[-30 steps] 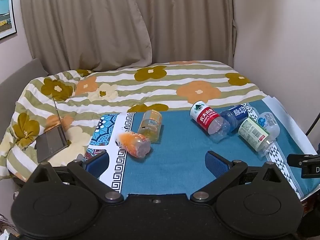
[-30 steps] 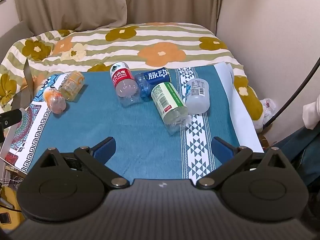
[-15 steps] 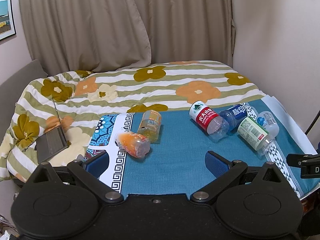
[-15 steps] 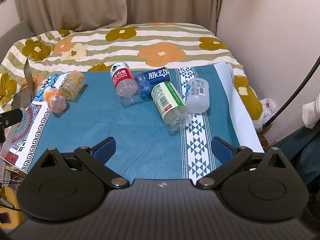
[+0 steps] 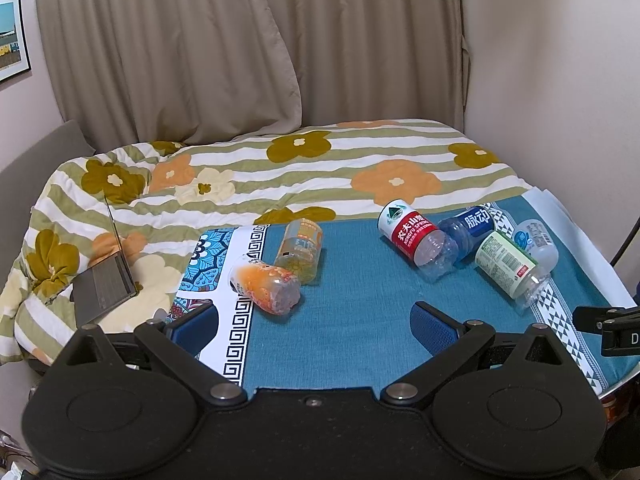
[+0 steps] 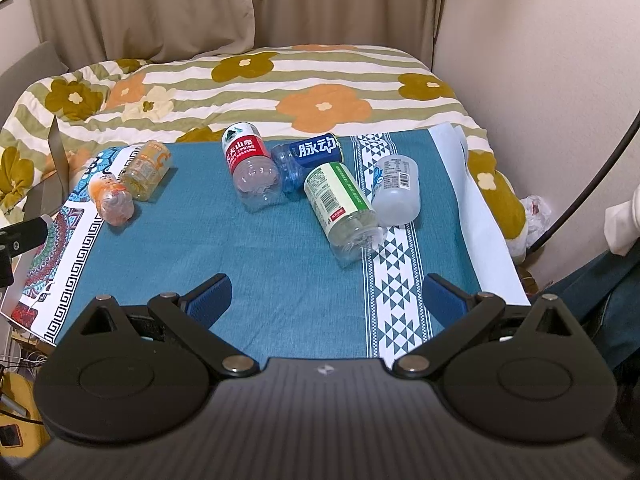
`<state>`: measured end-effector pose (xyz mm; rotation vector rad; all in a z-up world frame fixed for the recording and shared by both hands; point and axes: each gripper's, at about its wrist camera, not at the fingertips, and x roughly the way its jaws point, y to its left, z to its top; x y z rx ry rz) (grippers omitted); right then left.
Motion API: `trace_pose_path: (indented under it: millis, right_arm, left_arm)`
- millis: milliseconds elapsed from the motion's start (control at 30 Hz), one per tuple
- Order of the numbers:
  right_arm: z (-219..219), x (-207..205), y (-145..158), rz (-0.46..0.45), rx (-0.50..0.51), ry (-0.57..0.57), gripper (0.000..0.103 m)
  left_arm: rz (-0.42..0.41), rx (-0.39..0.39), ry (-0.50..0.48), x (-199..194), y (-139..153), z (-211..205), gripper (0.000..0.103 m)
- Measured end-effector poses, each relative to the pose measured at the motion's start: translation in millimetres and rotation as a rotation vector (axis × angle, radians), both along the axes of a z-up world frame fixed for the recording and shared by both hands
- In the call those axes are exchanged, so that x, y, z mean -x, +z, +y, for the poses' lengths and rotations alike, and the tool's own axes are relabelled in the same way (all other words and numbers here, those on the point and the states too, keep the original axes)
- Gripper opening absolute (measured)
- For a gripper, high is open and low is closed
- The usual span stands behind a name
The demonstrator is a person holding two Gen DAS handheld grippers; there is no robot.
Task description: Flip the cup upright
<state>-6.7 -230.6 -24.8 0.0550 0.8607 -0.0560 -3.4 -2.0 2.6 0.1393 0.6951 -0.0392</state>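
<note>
A small room with beige pleated curtains (image 5: 192, 52) and pale walls holds a bed under a green-and-white striped quilt printed with orange and olive flowers (image 5: 280, 172). A framed picture (image 5: 12, 36) hangs on the left wall, and an open grey laptop (image 5: 106, 280) sits on the quilt's left side. In front lies a teal woven cloth with white patterned borders (image 6: 240, 248), spread flat.

Six cut-down plastic bottle cups lie on their sides on the cloth. At the left, an orange-labelled clear cup (image 5: 266, 286) touches a yellow-labelled clear cup (image 5: 300, 250). Well apart to the right is a cluster: a red-labelled clear cup (image 6: 250, 164) reading "NONGFU SPRING" with Chinese characters, a blue-labelled blue-tinted cup (image 6: 310, 158) bearing white Chinese characters, a green-and-white labelled clear cup (image 6: 340, 204) with a barcode, and a frosted white cup with a printed nutrition label (image 6: 396, 188). These four lie touching or just beside each other.

The left gripper (image 5: 314, 322), with blue pads, hovers over the near edge of the cloth, jaws wide apart and empty. The right gripper (image 6: 326, 300) likewise hangs spread wide, holding nothing, short of the cluster.

Against the frames half a second and a second earlier, every cup rests in the same place, and both grippers have barely shifted
</note>
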Motion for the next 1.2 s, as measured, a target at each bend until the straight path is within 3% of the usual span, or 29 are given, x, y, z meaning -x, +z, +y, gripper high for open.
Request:
trace_pose_path:
  millis: [1200]
  right_arm:
    - [-0.6, 0.7, -1.8, 0.006, 0.007, 0.007, 0.103]
  left_arm:
    - [-0.001, -0.015, -0.006, 2.8, -2.6, -5.5, 0.103]
